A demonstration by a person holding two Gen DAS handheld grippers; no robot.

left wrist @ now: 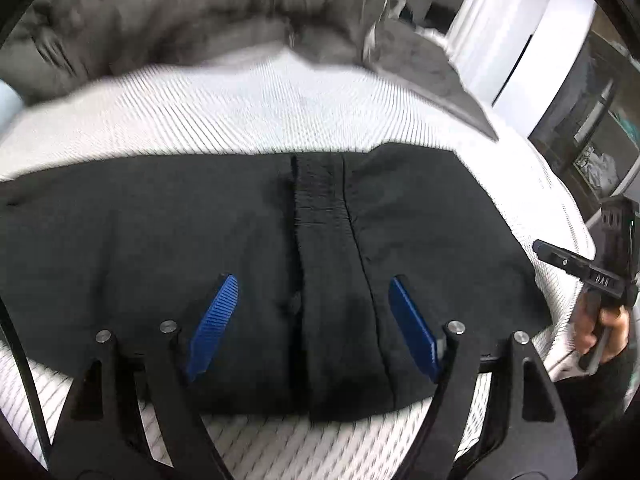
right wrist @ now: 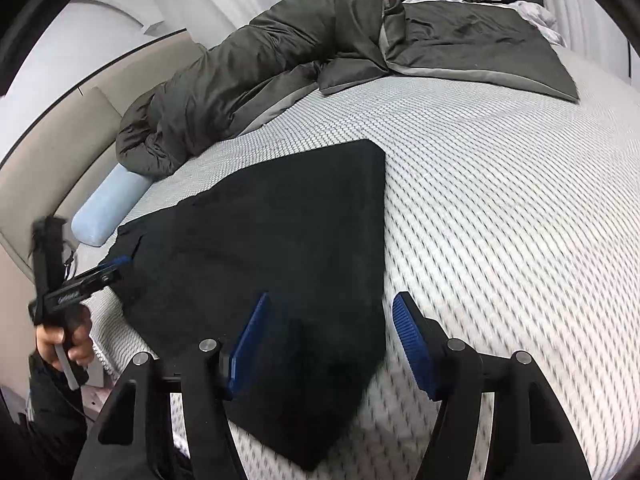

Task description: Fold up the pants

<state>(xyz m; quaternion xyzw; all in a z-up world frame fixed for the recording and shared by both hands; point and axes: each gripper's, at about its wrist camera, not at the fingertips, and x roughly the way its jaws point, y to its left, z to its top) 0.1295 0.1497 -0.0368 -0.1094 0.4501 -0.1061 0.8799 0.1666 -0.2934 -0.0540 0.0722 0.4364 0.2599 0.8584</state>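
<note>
Lying flat on my mattress point(right wrist: 500, 208), black pants point(left wrist: 248, 240) folded into a neat block — waistband strip showing, my left tongs point(left wrist: 314, 320) spread, right tongs point(right wrist: 328, 344) spread too — nothing pinched

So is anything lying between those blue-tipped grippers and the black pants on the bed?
Nothing visible. The black pants lie flat on the mattress, directly under both open hand-held grippers: left, right. The grey duvet and blue pillow sit farther back.

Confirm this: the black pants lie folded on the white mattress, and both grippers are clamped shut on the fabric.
Not quite. The pants do lie folded on the mattress, but both wrist views show the left gripper and right gripper open above the fabric, gripping nothing.
</note>
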